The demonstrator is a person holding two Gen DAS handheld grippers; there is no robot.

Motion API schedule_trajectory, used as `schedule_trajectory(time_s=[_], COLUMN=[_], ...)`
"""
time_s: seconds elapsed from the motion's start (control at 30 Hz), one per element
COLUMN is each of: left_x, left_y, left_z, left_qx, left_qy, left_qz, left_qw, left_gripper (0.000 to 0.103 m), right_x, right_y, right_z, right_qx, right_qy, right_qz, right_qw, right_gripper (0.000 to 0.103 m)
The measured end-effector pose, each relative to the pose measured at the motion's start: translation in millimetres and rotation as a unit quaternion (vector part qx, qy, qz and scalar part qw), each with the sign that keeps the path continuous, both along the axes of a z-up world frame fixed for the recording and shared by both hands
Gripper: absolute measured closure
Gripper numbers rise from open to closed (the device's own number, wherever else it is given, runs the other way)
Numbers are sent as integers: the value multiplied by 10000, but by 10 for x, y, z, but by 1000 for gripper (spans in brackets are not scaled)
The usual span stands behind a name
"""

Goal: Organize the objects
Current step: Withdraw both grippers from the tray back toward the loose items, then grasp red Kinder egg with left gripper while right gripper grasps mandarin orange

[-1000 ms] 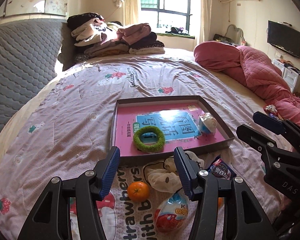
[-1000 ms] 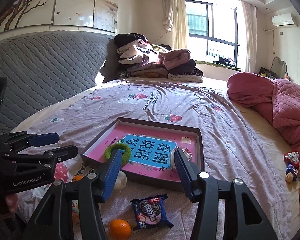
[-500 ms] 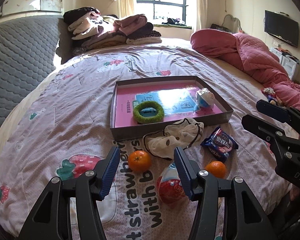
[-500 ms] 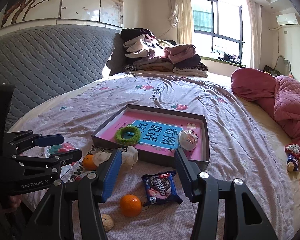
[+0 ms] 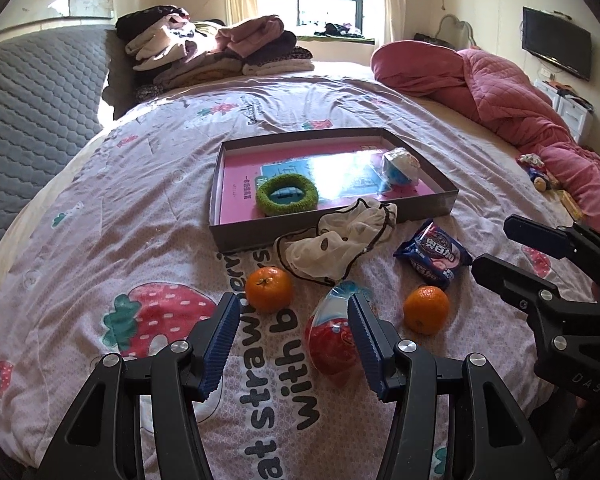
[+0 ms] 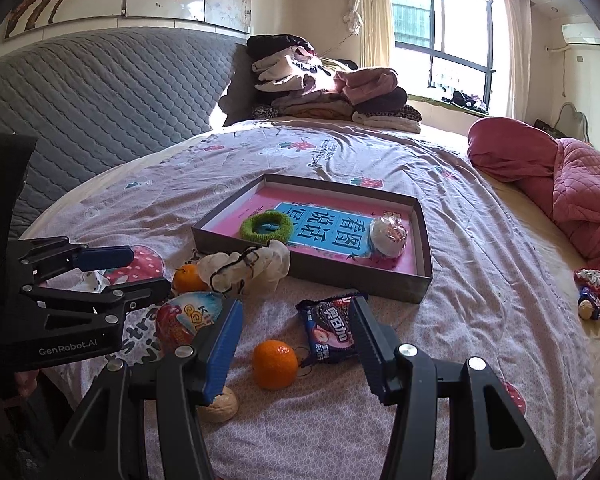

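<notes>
Two items lying in tray: green ring, wrapped ball. Oranges, snack packet, toy egg, cloth pouch, walnut waiting on bed. Left gripper, right gripper hovering, fingers spread, grasping nothing.

home bedroom: bed, folded clothes.

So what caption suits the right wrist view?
Open right gripper hovers over a tangerine and cookie packet near the tray.

Black left claw with ribbed blue pads, silver screws, "GenRobot.AI" lettering.
</notes>
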State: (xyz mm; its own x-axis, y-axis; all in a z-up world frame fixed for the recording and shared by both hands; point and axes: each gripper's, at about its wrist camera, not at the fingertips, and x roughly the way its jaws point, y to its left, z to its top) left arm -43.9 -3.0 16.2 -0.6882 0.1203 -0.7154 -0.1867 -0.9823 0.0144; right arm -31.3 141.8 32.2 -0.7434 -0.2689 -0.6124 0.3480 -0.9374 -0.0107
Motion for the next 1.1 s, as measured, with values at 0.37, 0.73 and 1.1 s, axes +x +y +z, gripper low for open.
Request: schedule_trajectory(time_s=[0.37,0.73,1.1], left_x=[41,4,-50], left_y=[68,109,99], left_z=[-73,-198,-277], left_qx=[50,79,219], left_qy=[-137,-279,-339], left_qz=[-193,-299,-361], left_qw=[9997,9991,9985], left_gripper=[45,45,45], right_x=[3,-54,-132], right_y=[-42,-81,-98], right_z=[-194,-373,-492], right_qx=[100,145,36], right_qy=[-296,-589,-784], right_qz=[101,264,367], right_qw=[9995,9978,9962], right_gripper=[49,49,51])
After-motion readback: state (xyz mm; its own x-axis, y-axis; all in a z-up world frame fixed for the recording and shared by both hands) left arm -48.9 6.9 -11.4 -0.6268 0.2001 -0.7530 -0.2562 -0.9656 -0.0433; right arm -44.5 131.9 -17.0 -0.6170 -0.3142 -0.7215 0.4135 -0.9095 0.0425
